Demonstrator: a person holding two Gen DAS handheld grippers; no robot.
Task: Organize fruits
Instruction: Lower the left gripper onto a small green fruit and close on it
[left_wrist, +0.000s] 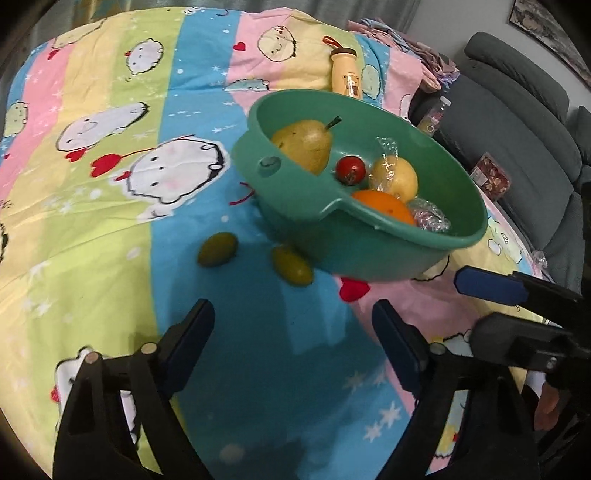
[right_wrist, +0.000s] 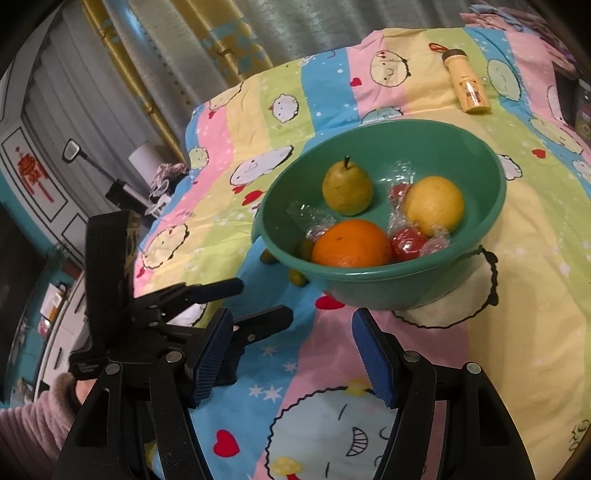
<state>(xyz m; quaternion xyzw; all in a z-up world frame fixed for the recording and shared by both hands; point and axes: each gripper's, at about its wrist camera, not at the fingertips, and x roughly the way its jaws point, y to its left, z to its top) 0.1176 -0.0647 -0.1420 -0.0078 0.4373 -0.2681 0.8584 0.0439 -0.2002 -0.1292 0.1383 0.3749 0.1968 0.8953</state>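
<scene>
A green plastic bowl (left_wrist: 354, 243) (right_wrist: 373, 284) sits on a cartoon-print cloth. In it lie a pear (left_wrist: 304, 142) (right_wrist: 347, 188), an orange (left_wrist: 386, 206) (right_wrist: 351, 243), a wrapped yellow fruit (left_wrist: 395, 177) (right_wrist: 434, 205) and a red tomato (left_wrist: 350, 169) (right_wrist: 408, 243). Two green olive-like fruits (left_wrist: 217, 249) (left_wrist: 291, 269) lie on the cloth by the bowl's near left side. My left gripper (left_wrist: 293, 339) is open and empty, short of them. My right gripper (right_wrist: 291, 354) is open and empty in front of the bowl.
A cream bear-print bottle (left_wrist: 345, 74) (right_wrist: 469, 86) lies on the cloth behind the bowl. A grey sofa (left_wrist: 517, 110) with packets stands right of the table. Curtains (right_wrist: 221, 48) hang behind. Crumpled clear wrap (left_wrist: 430, 216) lies in the bowl.
</scene>
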